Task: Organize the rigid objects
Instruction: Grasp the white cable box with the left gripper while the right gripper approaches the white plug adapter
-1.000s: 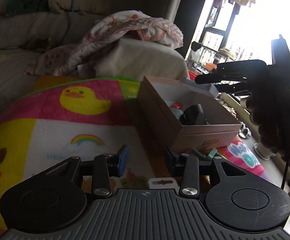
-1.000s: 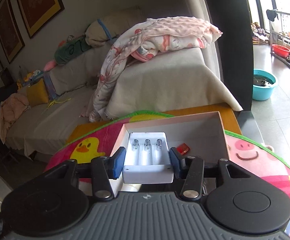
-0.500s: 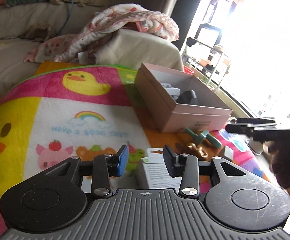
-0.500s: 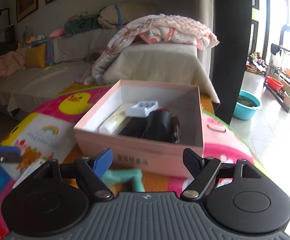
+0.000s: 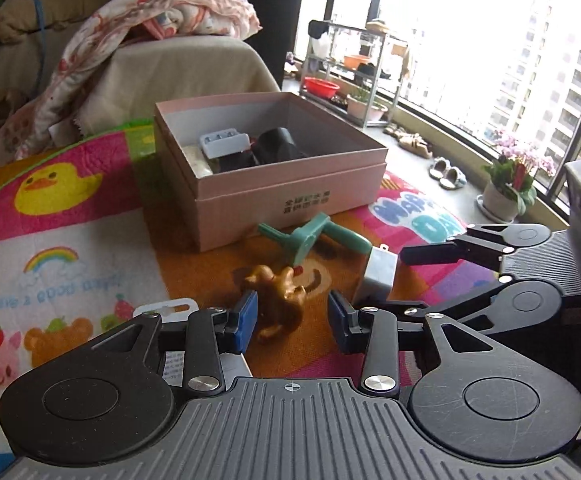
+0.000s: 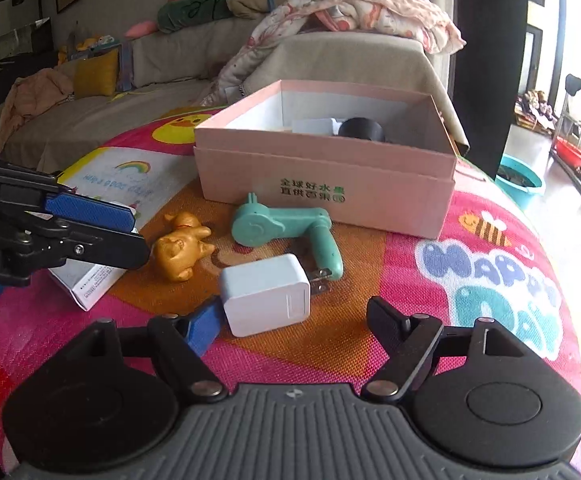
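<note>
A pink box [image 5: 286, 188] [image 6: 330, 176] on the colourful mat holds a white battery case [image 5: 224, 145] and black items. In front of it lie a gold dog figurine [image 5: 280, 296] [image 6: 180, 246], a teal toy [image 5: 310, 236] [image 6: 286, 228] and a white plug adapter [image 5: 378, 276] [image 6: 266, 294]. My left gripper [image 5: 292, 320] is open, with the gold dog between its fingers. My right gripper [image 6: 296, 322] is open, low over the mat, with the white adapter between its fingers near the left pad.
A white carton [image 6: 90, 280] lies on the mat by the left gripper. A sofa with a pink blanket [image 6: 354, 12] stands behind the box. Beyond the mat's right edge are a teal basin [image 6: 520, 180], a plant pot [image 5: 502, 200] and shelves.
The right gripper let go of the battery case into the box, opened, and dropped down to the white adapter. The left gripper swung right and now frames the gold dog.
</note>
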`<control>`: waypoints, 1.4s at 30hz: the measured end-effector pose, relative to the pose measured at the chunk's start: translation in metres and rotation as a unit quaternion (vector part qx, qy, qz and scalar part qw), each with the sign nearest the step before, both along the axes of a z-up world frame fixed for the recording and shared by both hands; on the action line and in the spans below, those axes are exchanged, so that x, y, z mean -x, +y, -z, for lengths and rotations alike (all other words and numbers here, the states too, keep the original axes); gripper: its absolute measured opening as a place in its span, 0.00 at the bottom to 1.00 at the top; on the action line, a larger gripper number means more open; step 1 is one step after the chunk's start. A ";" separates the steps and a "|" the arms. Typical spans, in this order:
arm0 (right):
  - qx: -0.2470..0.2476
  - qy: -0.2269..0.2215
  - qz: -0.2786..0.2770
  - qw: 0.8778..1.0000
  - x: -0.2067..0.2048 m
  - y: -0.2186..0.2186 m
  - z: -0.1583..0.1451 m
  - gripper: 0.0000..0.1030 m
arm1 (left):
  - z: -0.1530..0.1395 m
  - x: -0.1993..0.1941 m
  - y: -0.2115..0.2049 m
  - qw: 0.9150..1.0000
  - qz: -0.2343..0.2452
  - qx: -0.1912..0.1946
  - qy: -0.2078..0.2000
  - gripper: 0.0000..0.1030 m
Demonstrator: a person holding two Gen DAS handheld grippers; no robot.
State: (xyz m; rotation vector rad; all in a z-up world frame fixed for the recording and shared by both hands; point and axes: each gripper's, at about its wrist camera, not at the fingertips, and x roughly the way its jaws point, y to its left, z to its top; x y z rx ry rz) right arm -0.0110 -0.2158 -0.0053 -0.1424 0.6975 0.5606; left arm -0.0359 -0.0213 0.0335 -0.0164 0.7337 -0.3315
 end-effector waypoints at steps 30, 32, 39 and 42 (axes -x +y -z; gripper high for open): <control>-0.005 -0.002 0.003 1.000 0.003 -0.001 0.000 0.80 | 0.008 0.046 0.010 0.993 -0.035 -0.107 -0.030 0.61; -0.003 -0.002 0.004 1.000 0.003 -0.001 0.000 0.81 | 0.009 0.046 0.006 0.994 -0.026 -0.104 -0.029 0.71; -0.001 -0.002 0.003 1.000 0.004 0.001 0.000 0.81 | 0.011 0.051 0.003 0.994 -0.029 -0.098 -0.045 0.80; -0.001 -0.002 0.004 1.000 0.003 0.001 0.000 0.82 | 0.009 0.054 0.006 0.987 -0.070 -0.127 -0.076 0.79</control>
